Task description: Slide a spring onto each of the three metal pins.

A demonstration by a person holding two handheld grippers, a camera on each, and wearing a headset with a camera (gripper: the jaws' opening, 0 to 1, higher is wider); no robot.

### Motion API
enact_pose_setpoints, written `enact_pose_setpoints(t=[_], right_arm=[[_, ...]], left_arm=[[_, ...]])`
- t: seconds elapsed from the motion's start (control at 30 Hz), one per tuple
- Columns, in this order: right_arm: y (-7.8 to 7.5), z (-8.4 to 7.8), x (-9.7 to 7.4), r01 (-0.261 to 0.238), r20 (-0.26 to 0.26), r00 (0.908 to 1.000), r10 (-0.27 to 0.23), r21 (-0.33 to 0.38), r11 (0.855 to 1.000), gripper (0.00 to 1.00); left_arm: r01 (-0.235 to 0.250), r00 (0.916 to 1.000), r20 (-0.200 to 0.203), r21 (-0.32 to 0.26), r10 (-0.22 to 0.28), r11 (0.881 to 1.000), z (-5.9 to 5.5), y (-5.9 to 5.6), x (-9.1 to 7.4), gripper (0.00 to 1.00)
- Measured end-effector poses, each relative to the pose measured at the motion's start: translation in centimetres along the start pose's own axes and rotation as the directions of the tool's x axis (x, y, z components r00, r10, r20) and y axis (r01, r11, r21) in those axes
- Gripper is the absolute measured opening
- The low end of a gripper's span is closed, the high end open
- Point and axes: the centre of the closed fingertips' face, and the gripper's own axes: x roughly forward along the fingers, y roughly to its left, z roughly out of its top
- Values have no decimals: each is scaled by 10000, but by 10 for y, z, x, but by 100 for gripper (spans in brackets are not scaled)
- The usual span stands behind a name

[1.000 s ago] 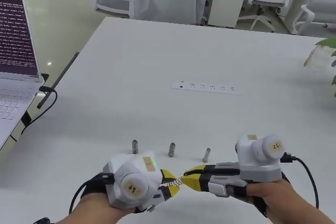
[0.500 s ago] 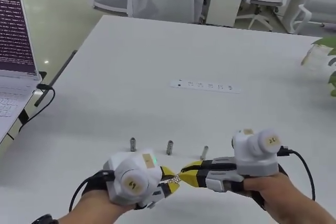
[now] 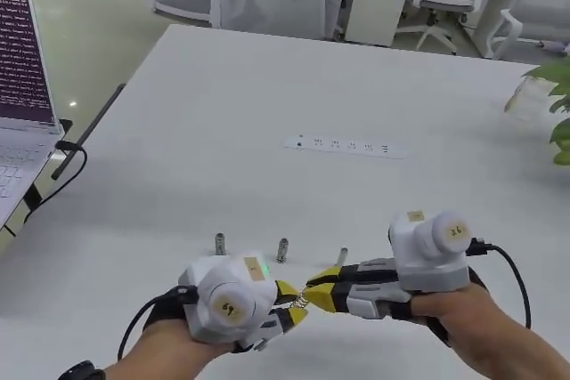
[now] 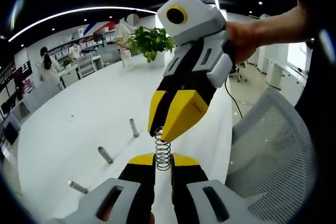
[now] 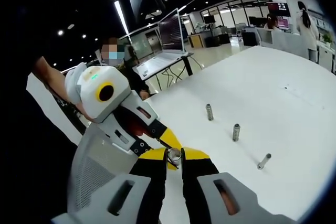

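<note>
This is a big office. Rolling chairs (image 3: 272, 2) stand by the white bench (image 3: 267, 86), and a laptop (image 3: 20, 68) sits open beside it.

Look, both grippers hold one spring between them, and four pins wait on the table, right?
Not four: the head view shows three pins on the table. The left gripper and right gripper do hold one spring between them.

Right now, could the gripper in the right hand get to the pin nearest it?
Probably yes. The rightmost pin stands just past the right gripper, with nothing between them. But that gripper and the left gripper both pinch one spring, so the left would likely have to let go first.
</note>
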Motion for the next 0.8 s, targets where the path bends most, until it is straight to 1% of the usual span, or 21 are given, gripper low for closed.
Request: enact_pose_setpoints(t=[0.2, 0.33, 0.4, 0.6, 0.67, 0.77, 0.8], right_arm=[[-1, 2, -3, 31, -111, 9999, -34, -281, 9996, 8], [1, 3, -6, -33, -408, 9992, 4, -726, 9974, 9], [0, 4, -7, -17, -569, 9984, -38, -968, 9953, 9], [-1, 6, -12, -140, -950, 9955, 6, -1406, 9900, 13], [-2, 7, -16, -156, -1212, 9926, -55, -1725, 9849, 14], [-4, 7, -20, -173, -1460, 9892, -124, -2009, 9795, 15], [-5, 7, -23, -157, -1675, 9856, -216, -2183, 9758, 15]], left_arm=[[93, 9999, 145, -139, -91, 9999, 4, 0, 1, 2], [176, 9994, 297, -194, -170, 9997, 8, 0, 2, 2], [213, 9989, 420, -205, -204, 9996, 11, 0, 3, 2], [307, 9970, 713, -215, -291, 9993, 24, -1, 5, 2], [352, 9965, 765, -145, -340, 9993, 28, -2, 6, 2], [424, 9957, 830, -84, -416, 9991, 31, -3, 6, 2], [448, 9954, 847, -80, -439, 9990, 32, -3, 6, 2]])
